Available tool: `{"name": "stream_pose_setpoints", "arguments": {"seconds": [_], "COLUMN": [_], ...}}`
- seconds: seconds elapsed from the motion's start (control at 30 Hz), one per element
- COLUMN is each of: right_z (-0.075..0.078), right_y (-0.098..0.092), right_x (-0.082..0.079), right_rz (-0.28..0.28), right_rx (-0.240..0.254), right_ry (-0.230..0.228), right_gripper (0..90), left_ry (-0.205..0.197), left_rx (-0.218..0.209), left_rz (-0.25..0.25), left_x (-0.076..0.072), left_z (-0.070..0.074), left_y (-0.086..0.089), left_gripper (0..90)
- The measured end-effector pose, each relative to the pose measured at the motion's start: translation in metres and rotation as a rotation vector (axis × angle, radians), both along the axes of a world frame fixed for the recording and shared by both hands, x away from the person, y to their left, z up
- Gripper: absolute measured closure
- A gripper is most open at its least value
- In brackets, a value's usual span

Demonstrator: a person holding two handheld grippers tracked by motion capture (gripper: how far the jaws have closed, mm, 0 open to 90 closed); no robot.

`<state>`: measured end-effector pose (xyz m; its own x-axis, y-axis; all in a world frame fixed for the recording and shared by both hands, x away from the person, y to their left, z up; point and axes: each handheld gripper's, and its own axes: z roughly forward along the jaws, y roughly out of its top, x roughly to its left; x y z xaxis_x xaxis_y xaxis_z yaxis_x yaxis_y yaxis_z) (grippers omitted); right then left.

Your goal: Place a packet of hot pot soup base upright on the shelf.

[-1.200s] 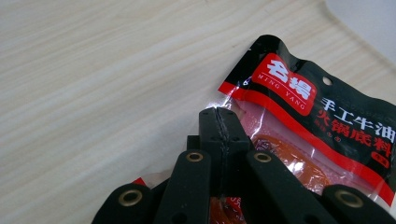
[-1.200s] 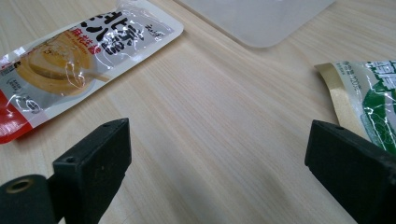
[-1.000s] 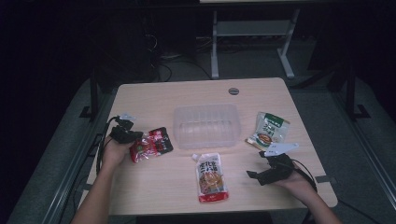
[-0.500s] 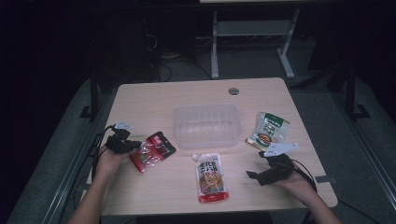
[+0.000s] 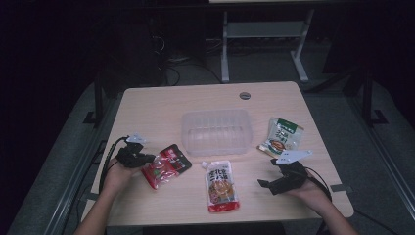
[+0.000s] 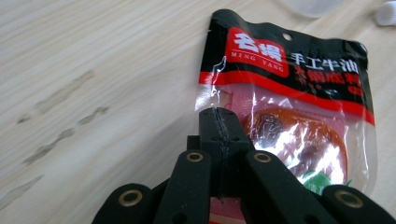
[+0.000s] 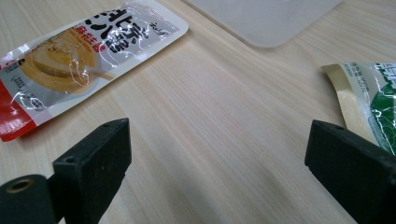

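High view: pale wooden table in a dark room, left gripper clamped on the red sauce packet's near edge.

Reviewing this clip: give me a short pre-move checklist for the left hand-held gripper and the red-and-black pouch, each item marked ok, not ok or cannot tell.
1. Left hand-held gripper shut on the red-and-black pouch: ok; the jaws meet over the pouch's edge.
2. Grip deep enough to hold during a lift: cannot tell; only an edge is pinched.
3. Clear plastic container open and free to receive: ok; no lid on it, nothing visible inside.
4. Way from pouch to container unobstructed: ok; bare table lies between.
5. Right hand-held gripper out of the way: ok; it is open at the table's right, near the green pouch.
6. Orange pouch clear of the held pouch: ok; apart.
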<state>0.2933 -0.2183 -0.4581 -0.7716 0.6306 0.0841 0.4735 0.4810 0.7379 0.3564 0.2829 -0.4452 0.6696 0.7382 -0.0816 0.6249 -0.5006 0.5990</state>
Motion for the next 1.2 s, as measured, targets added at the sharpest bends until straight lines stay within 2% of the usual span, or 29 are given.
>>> {"name": "stream_pose_setpoints", "arguments": {"seconds": [0.3,0.33,0.6,0.73,0.8,0.93,1.0,1.07,1.1,1.13,1.2], "right_z": [0.0,0.0,0.0,0.0,0.0,-0.001,0.0,0.0,0.0,0.0,0.0], "right_y": [0.0,0.0,0.0,0.001,0.001,0.002,0.003,0.002,0.002,0.002,0.001], "right_x": [0.0,0.0,0.0,0.0,0.0,-0.001,-0.002,-0.002,-0.002,-0.002,-0.002], "right_rz": [0.001,0.002,0.0,0.008,0.01,0.013,0.006,0.008,0.002,0.001,0.009], "right_rx": [-0.001,-0.001,0.0,-0.009,-0.01,-0.013,-0.012,-0.013,-0.008,-0.006,-0.003], "right_ry": [-0.001,-0.002,-0.001,-0.009,-0.009,-0.007,-0.004,-0.011,0.0,0.017,0.027], "right_gripper": [6.6,6.6,6.6,6.8,6.8,6.7,6.7,6.8,7.7,12.1,14.1], "left_ry": [0.011,0.016,0.029,0.031,0.035,0.02,0.008,0.013,0.015,0.016,0.016], "left_rx": [0.005,-0.009,-0.018,-0.034,-0.029,-0.049,-0.078,-0.081,-0.095,-0.094,-0.092], "left_rz": [-0.08,-0.087,-0.15,-0.173,-0.184,-0.201,-0.194,-0.193,-0.184,-0.181,-0.181], "left_x": [-0.012,-0.016,-0.033,-0.036,-0.035,-0.037,-0.042,-0.045,-0.049,-0.052,-0.058], "left_z": [0.0,0.0,0.0,0.0,0.0,0.007,0.014,0.015,0.015,0.015,0.016], "left_y": [-0.018,-0.024,-0.037,-0.042,-0.042,-0.041,-0.038,-0.036,-0.034,-0.033,-0.028], "left_gripper": [89.8,89.8,89.8,89.8,89.8,89.8,89.8,89.8,89.8,89.8,89.8]}}
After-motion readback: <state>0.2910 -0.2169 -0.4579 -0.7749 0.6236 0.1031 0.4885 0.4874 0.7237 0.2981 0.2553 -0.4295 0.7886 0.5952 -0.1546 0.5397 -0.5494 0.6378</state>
